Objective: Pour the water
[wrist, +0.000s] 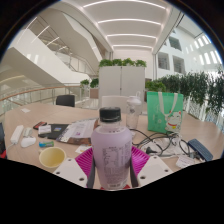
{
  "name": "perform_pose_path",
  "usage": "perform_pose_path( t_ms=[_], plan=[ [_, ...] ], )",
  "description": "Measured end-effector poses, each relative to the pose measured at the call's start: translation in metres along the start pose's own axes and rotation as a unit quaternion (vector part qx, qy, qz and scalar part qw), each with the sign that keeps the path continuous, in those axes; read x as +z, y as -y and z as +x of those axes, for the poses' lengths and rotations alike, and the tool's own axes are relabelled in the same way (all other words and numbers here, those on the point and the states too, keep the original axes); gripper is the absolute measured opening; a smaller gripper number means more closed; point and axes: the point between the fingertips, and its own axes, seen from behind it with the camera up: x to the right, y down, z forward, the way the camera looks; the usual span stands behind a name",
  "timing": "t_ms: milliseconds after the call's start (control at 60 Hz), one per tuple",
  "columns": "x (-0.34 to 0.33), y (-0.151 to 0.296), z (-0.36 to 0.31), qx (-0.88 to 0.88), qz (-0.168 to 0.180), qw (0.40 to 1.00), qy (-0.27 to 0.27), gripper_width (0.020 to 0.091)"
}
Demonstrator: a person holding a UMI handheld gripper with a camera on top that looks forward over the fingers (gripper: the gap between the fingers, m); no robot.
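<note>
Gripper view shows the gripper [112, 168] clamped on a bottle [111, 150], both pink pads [86, 159] pressed to its sides; the bottle stands upright, long axis vertical, white cap [110, 115] up (its label too blurred to read). Beyond, the table [70, 108] is cluttered: a yellow cup [51, 157] left, cables [160, 140] and a green bag [166, 110] right; open hall lies behind.

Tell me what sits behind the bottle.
Behind the bottle, held between the gripper pads, lie cables and a green bag. The table directly behind it is hidden.
</note>
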Motion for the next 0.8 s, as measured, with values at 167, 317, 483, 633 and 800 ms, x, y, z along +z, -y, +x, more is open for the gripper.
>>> perform_pose_path(
  t_ms=[167,317,483,633,800],
  plan=[
    [0.003,-0.039,0.006,0.019,-0.013,0.999,0.027,0.0504],
    [0.001,-0.062,0.006,0.028,-0.017,0.998,0.045,0.0523],
    [-0.001,-0.060,0.007,0.044,-0.008,0.997,0.059,0.0522],
    [-0.003,-0.061,0.005,0.027,-0.018,0.998,0.054,0.0575],
    [-0.030,-0.062,-0.001,0.025,-0.044,0.998,0.047,0.0856]
  ],
)
